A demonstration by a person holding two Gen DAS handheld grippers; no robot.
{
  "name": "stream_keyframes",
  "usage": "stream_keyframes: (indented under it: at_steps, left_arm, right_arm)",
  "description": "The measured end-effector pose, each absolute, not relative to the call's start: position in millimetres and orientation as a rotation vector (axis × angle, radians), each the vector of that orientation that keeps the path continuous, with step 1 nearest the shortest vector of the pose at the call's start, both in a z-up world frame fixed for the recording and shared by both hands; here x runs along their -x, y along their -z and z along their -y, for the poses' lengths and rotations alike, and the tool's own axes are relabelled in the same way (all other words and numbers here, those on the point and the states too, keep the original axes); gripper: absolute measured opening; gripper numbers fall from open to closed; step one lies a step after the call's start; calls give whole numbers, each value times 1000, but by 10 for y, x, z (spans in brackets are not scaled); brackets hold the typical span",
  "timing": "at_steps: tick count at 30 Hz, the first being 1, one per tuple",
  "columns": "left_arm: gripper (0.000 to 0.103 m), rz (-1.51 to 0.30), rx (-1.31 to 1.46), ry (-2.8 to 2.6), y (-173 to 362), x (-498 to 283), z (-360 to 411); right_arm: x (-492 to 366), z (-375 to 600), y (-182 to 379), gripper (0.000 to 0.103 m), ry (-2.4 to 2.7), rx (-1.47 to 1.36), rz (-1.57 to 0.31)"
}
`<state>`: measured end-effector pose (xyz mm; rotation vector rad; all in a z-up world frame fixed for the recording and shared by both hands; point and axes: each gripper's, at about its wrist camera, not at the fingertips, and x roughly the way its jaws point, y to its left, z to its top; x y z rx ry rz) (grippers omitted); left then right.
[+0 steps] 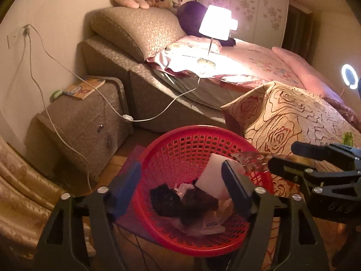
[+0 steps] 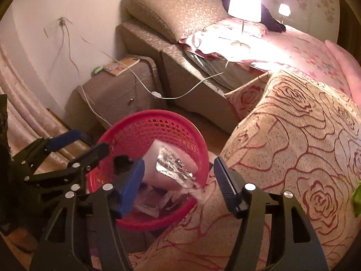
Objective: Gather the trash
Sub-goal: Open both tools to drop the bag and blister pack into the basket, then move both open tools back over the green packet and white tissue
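Note:
A red mesh basket [image 1: 194, 129] stands on the floor beside the bed and holds a dark crumpled wad [image 1: 167, 201], white packets [image 1: 209, 225] and a white sheet [image 1: 214, 178] leaning on its wall. My left gripper [image 1: 181, 187] hangs open over the basket with nothing between its pads. My right gripper [image 2: 179, 186] is open above the basket rim [image 2: 155, 113]. A crinkled silvery wrapper [image 2: 176, 169] lies blurred between its fingers, touching neither pad. The other views show the wrapper [image 1: 250, 160], right gripper [image 1: 282, 155] and left gripper [image 2: 92, 141] too.
A rose-patterned cover [image 2: 293, 135] drapes the bed edge right of the basket, with a green scrap [image 2: 357, 196] on it. A lit lamp [image 1: 216, 22] stands on the bed, its cable [image 1: 126, 117] trailing past a nightstand [image 1: 90, 117] with a book. Curtains [image 1: 20, 192] hang at left.

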<state>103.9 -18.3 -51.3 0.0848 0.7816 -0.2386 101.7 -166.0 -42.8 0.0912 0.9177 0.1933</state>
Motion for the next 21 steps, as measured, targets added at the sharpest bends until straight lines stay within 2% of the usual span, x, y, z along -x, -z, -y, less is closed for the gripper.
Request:
stream_keyframes:
  at_steps: [16,21]
  left_arm:
    - [75,-753,-82,239,419,-910,187]
    - [75,-724,-110,251,333,-781,314]
  right_arm:
    - [-556,1907,264,63,-129,-100,-837]
    - [-336,2074,230,68,-66,-85,-807]
